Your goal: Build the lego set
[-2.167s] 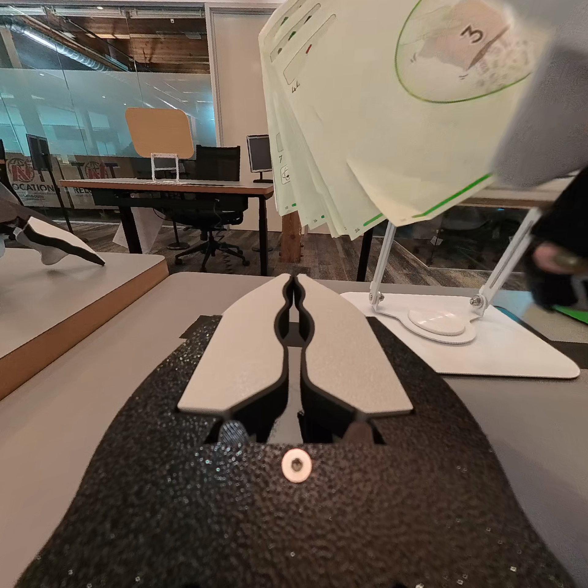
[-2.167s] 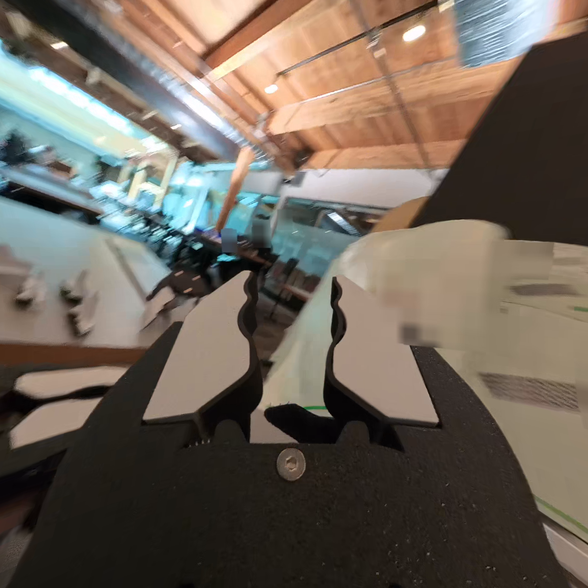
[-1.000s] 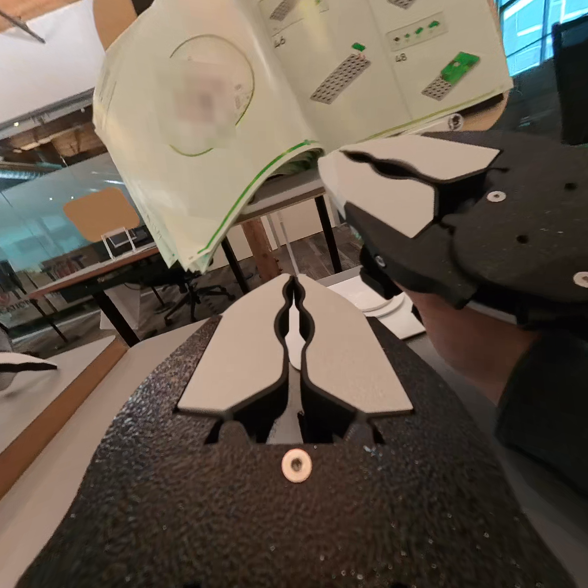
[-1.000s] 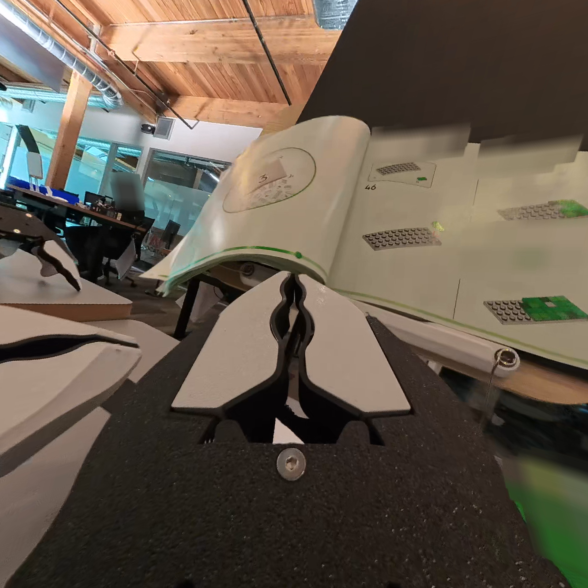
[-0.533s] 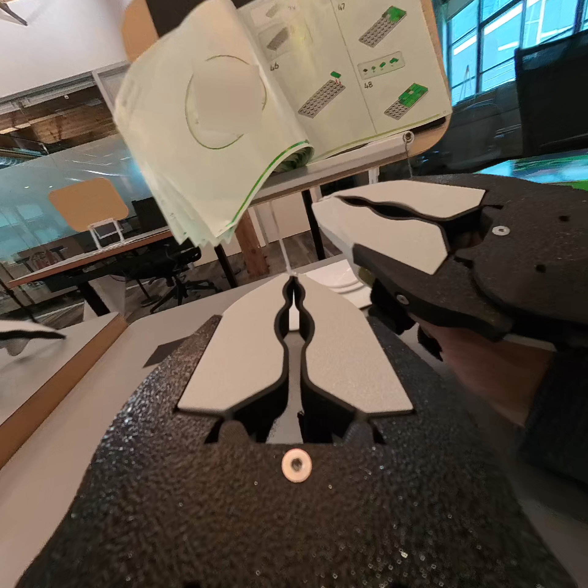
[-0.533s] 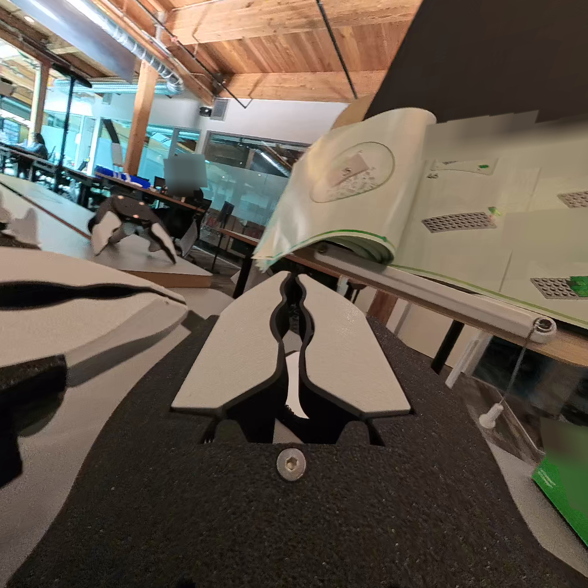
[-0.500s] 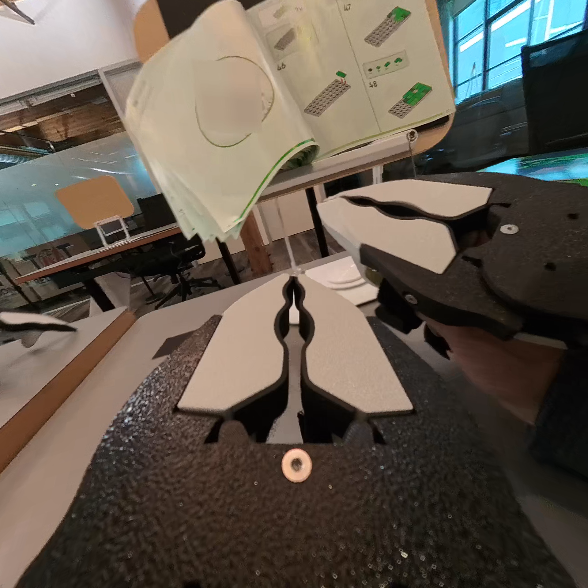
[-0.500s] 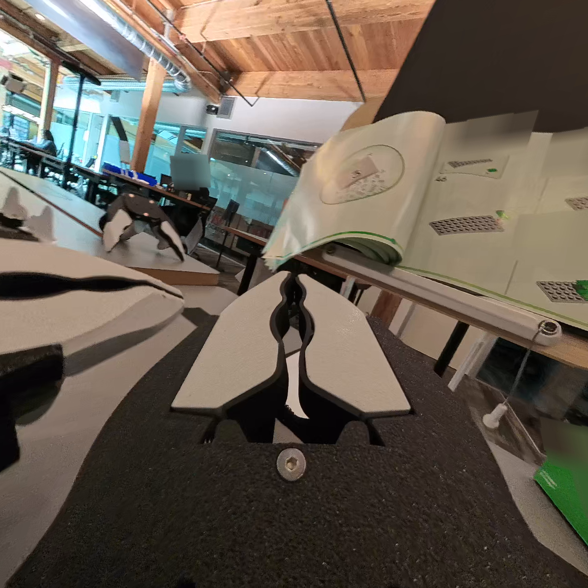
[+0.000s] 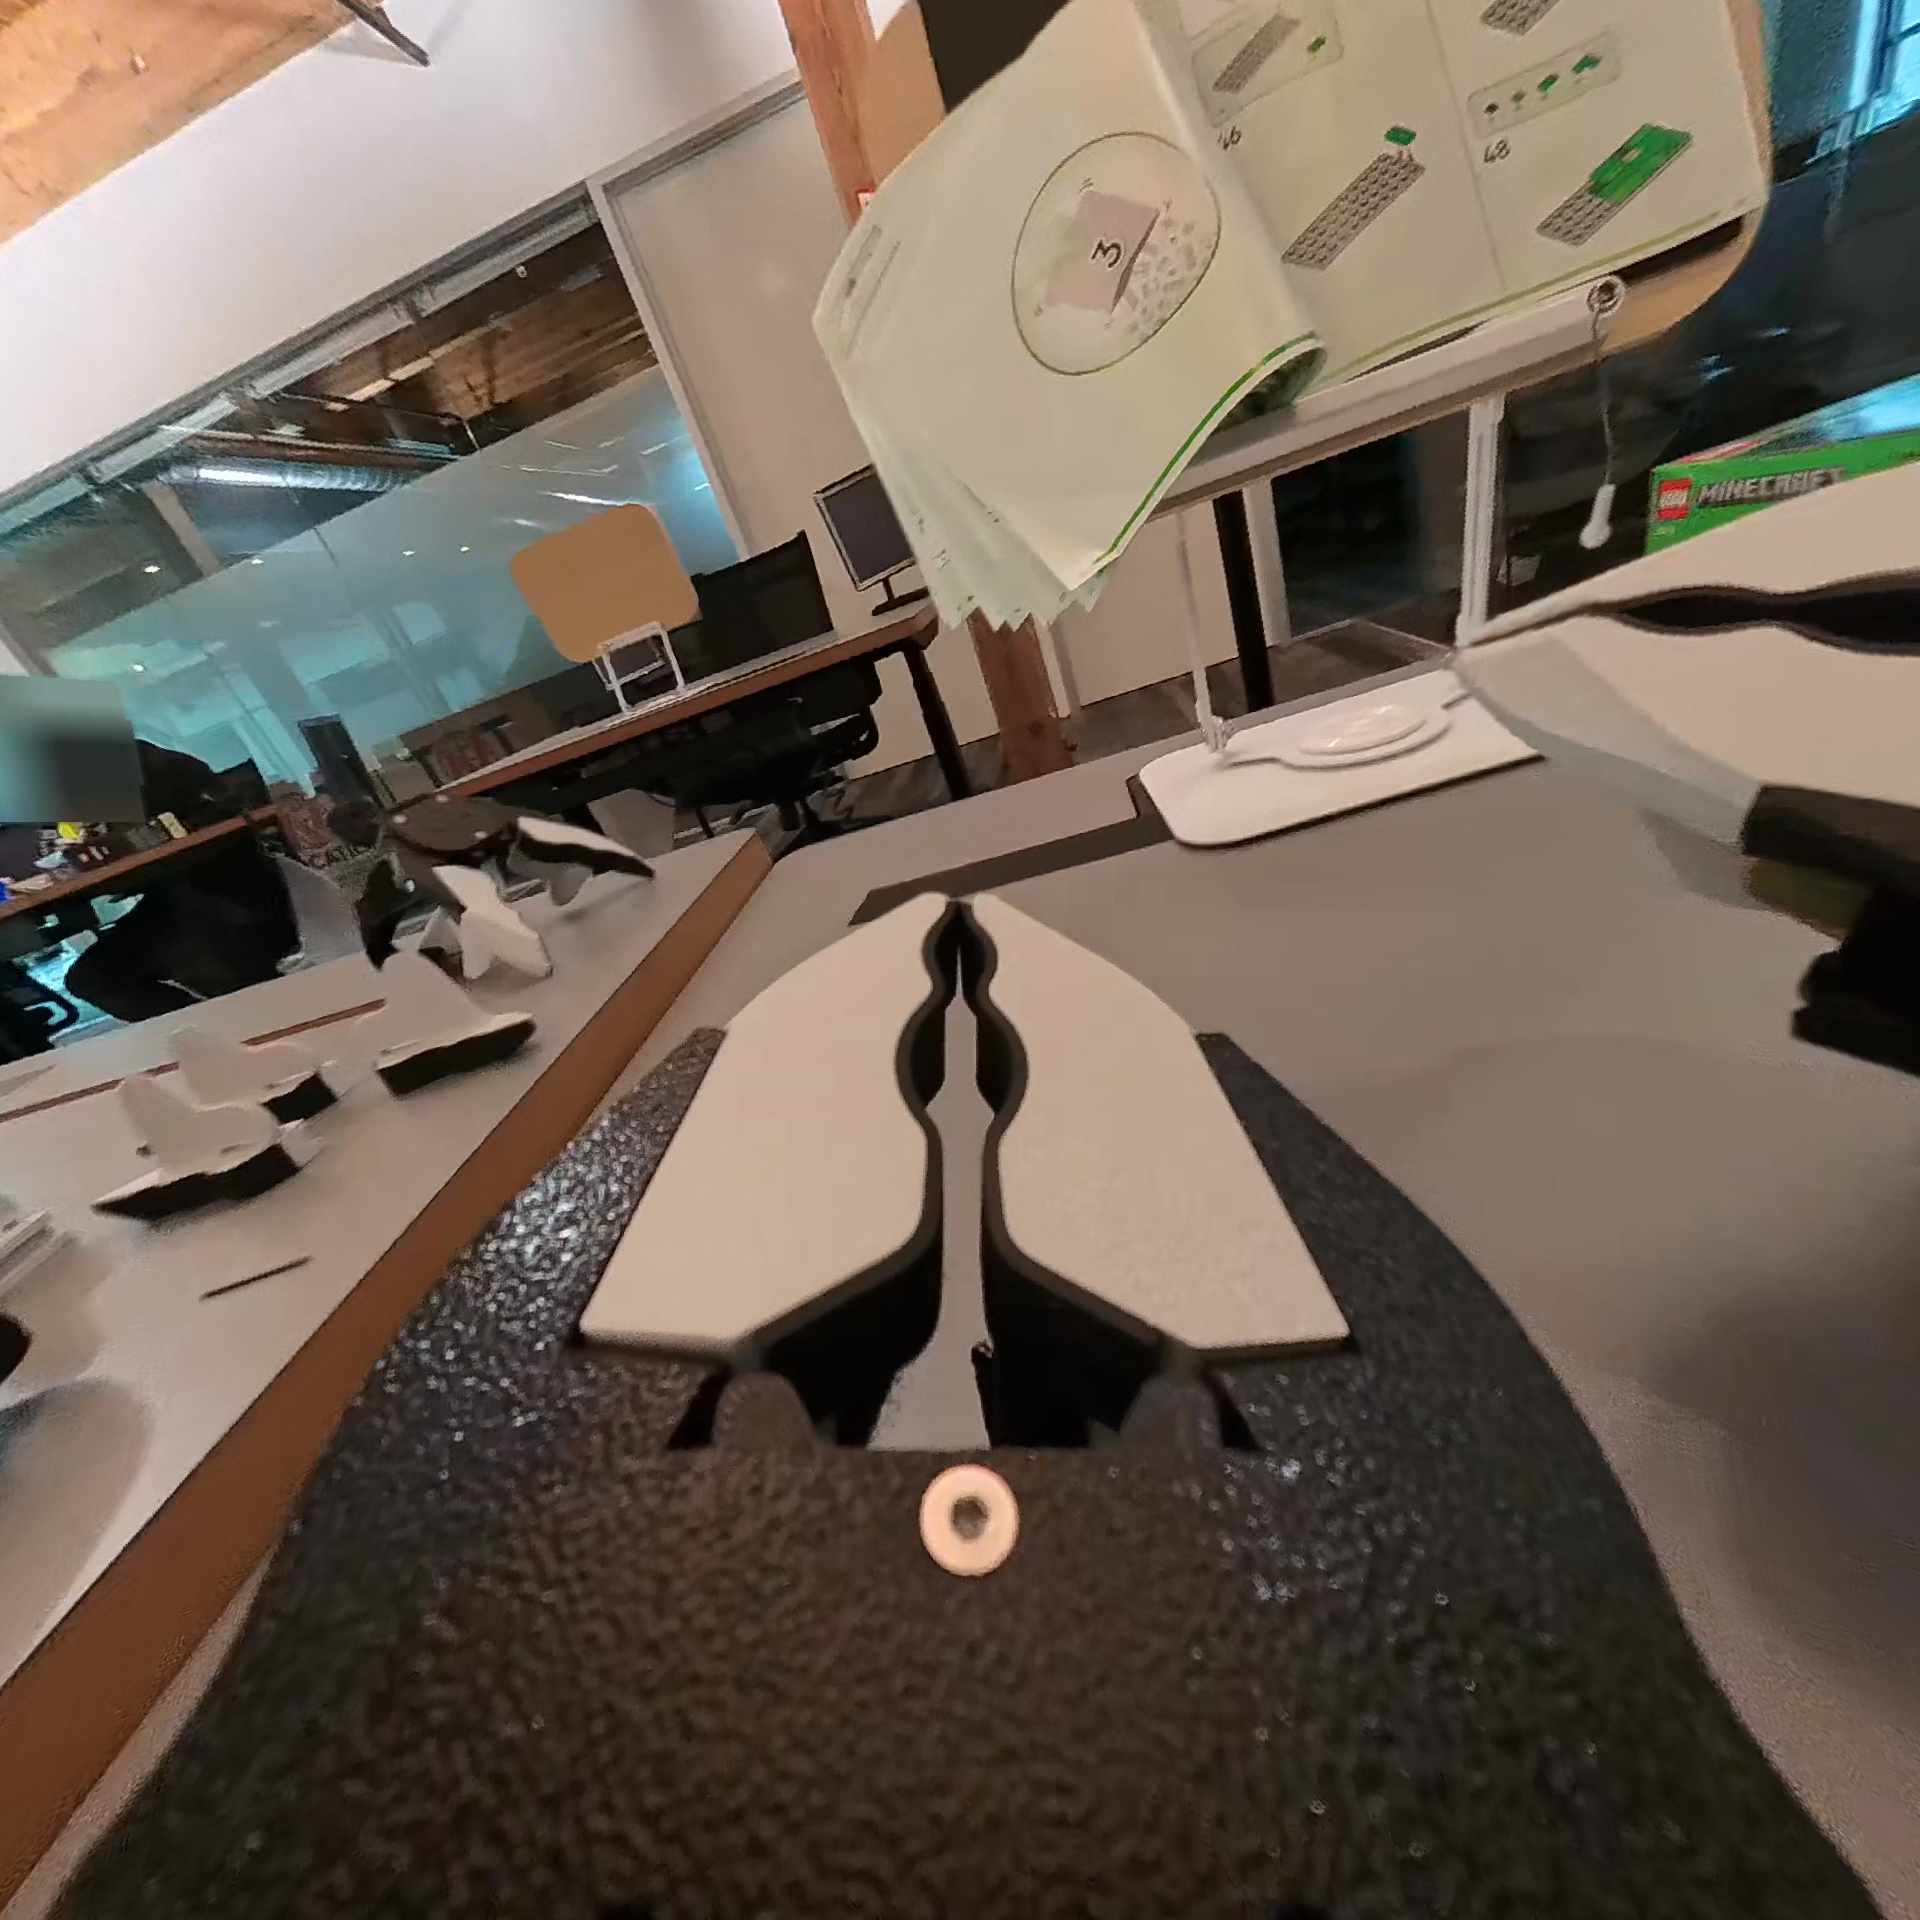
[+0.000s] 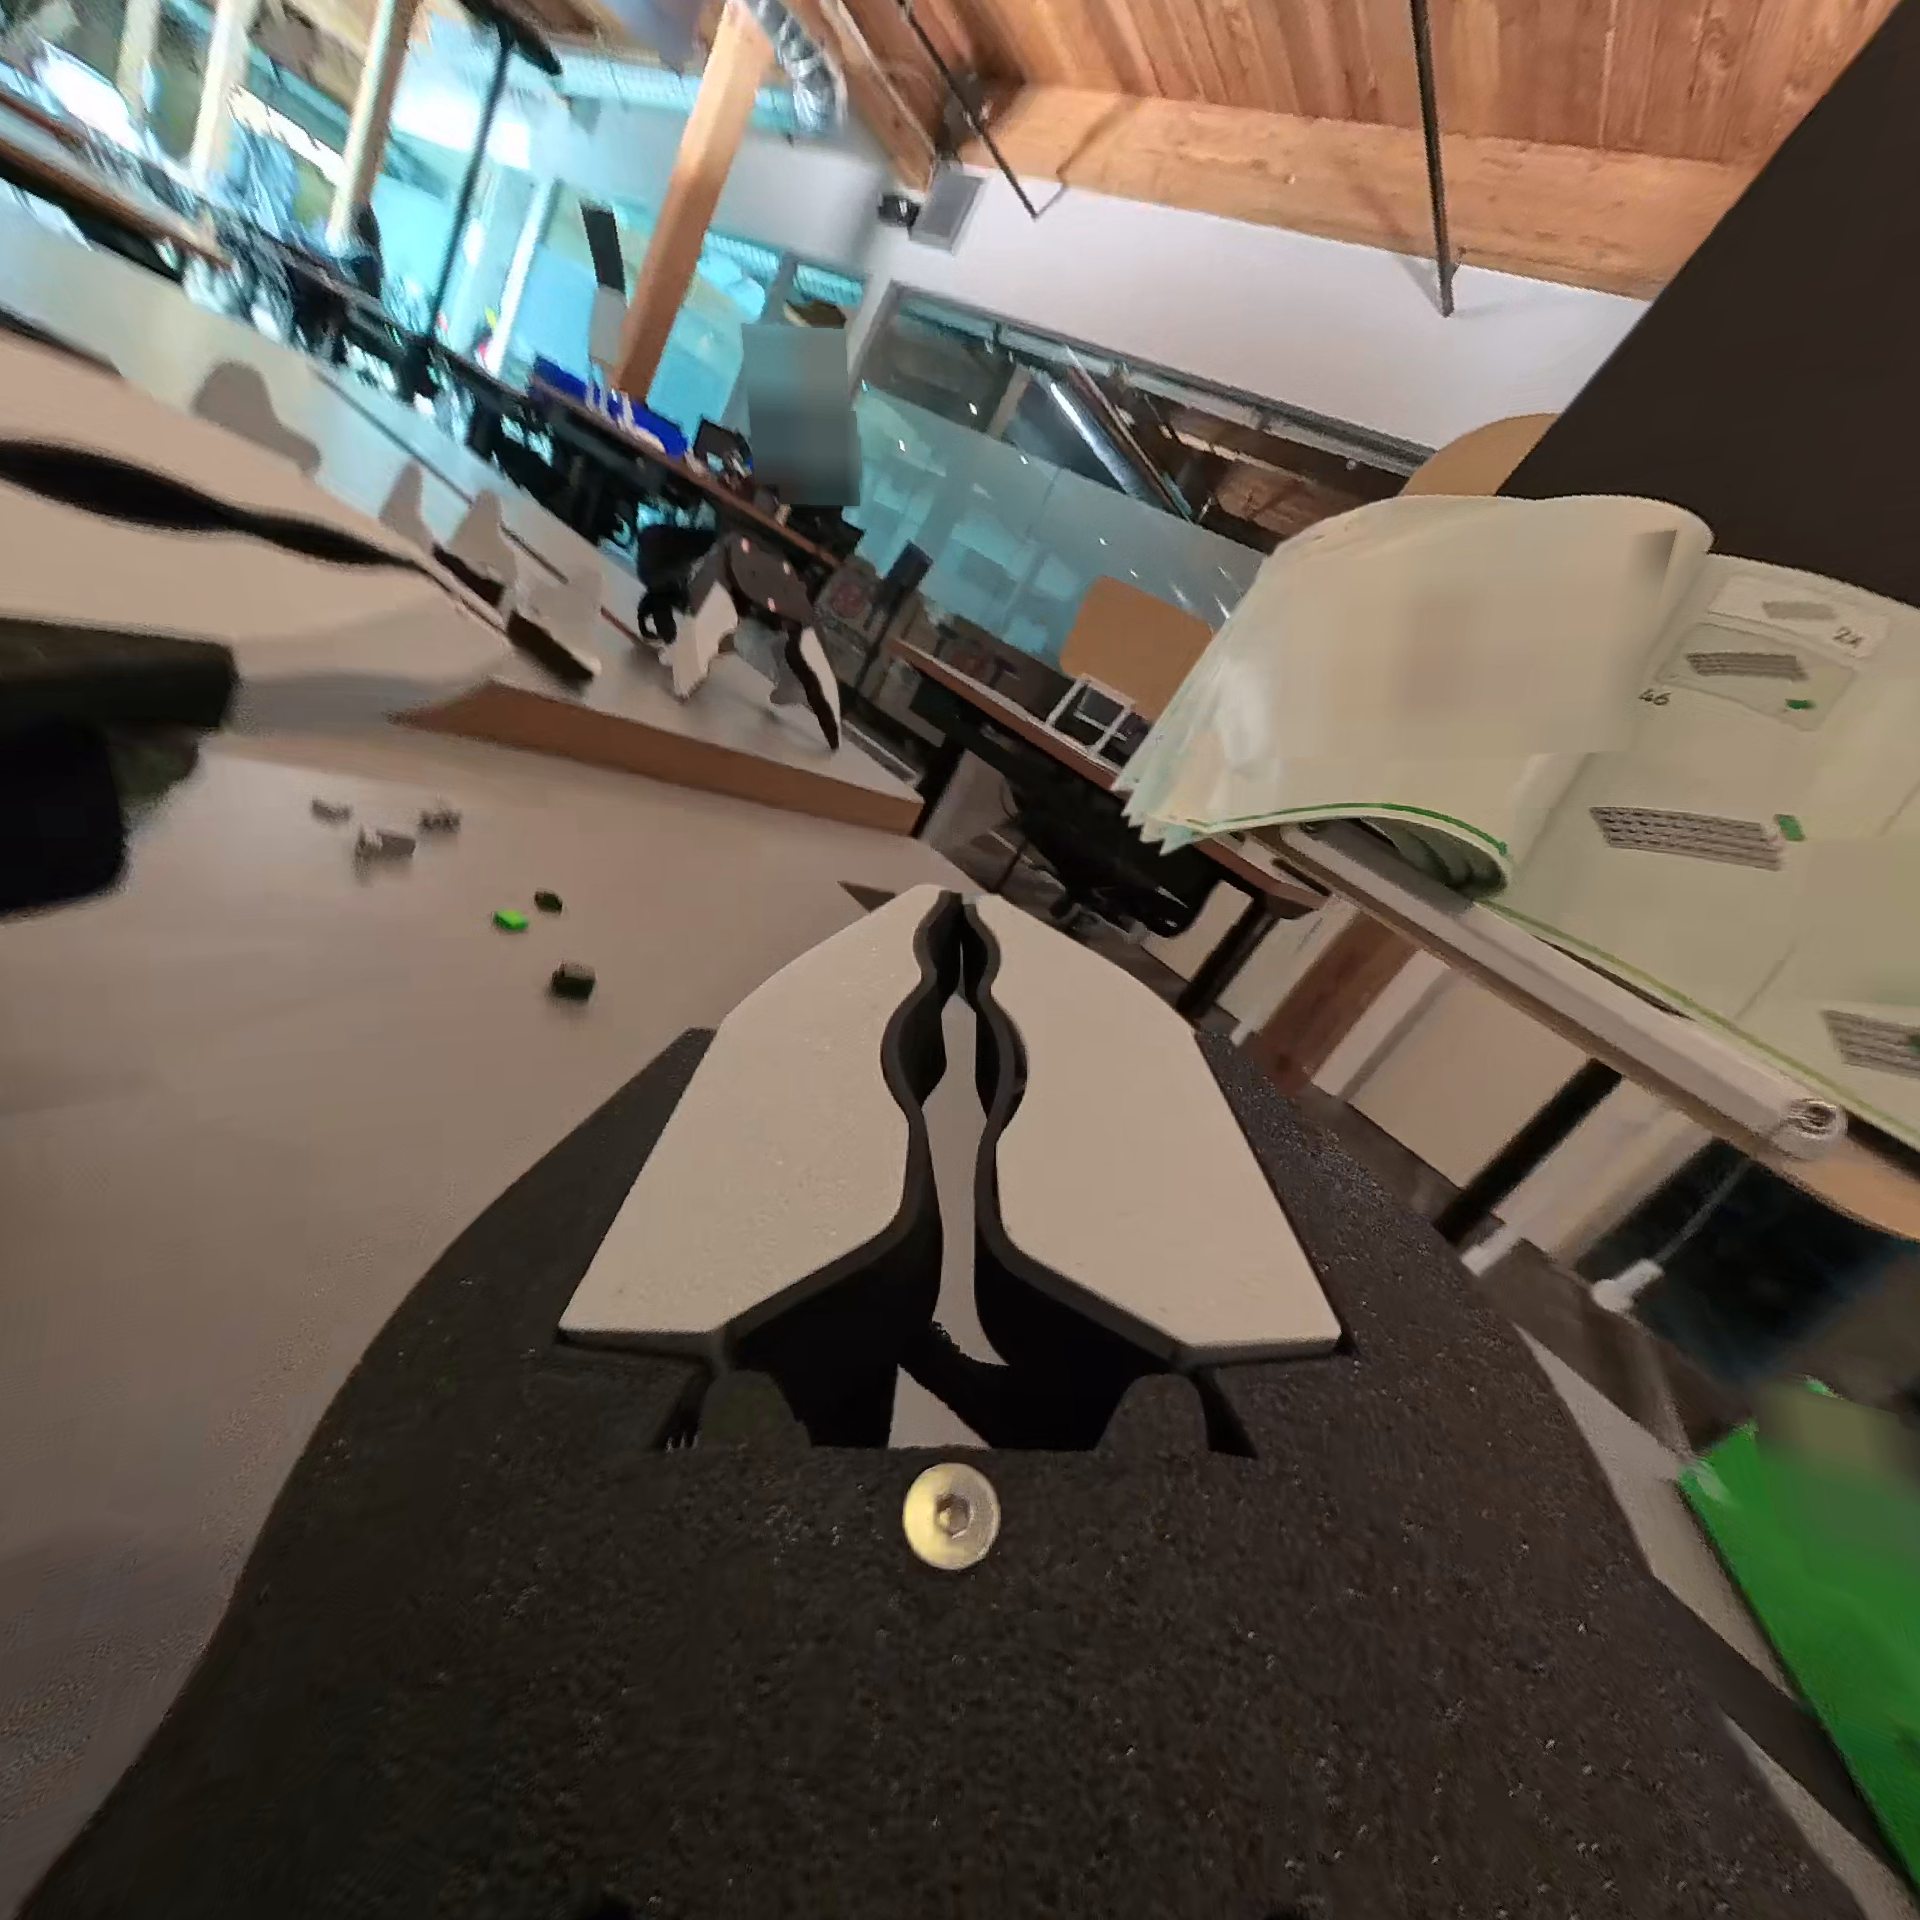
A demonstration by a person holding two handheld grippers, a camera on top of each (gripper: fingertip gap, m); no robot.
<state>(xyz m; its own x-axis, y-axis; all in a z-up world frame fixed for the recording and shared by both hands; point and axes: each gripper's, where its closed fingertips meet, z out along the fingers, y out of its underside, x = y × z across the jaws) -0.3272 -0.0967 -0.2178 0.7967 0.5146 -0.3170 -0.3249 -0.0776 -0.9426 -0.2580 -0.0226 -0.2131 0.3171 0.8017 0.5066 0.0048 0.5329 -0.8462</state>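
My left gripper (image 9: 958, 914) is shut and empty, held low over the grey table (image 9: 1403, 987). My right gripper (image 10: 958, 906) is shut and empty too; it also shows at the right edge of the left wrist view (image 9: 1704, 665). The left gripper shows at the left edge of the right wrist view (image 10: 208, 603). An open pale-green instruction booklet (image 9: 1195, 260) rests on a white stand; it also shows in the right wrist view (image 10: 1558, 727). Several small loose bricks, grey (image 10: 384, 842), bright green (image 10: 509, 918) and dark (image 10: 572, 980), lie on the table ahead of the right gripper.
The stand's white base (image 9: 1340, 758) sits at the table's far edge. A green set box (image 9: 1766, 499) stands at the right, also in the right wrist view (image 10: 1829, 1558). Spare grippers (image 9: 468, 904) lie on the neighbouring table to the left. A person sits far behind (image 10: 769, 561). Left tips to right tips: about 11 cm.
Both grippers have dropped and pulled back from the booklet, which now looks smaller and farther. The table and the loose bricks have come into view. Both stay shut.
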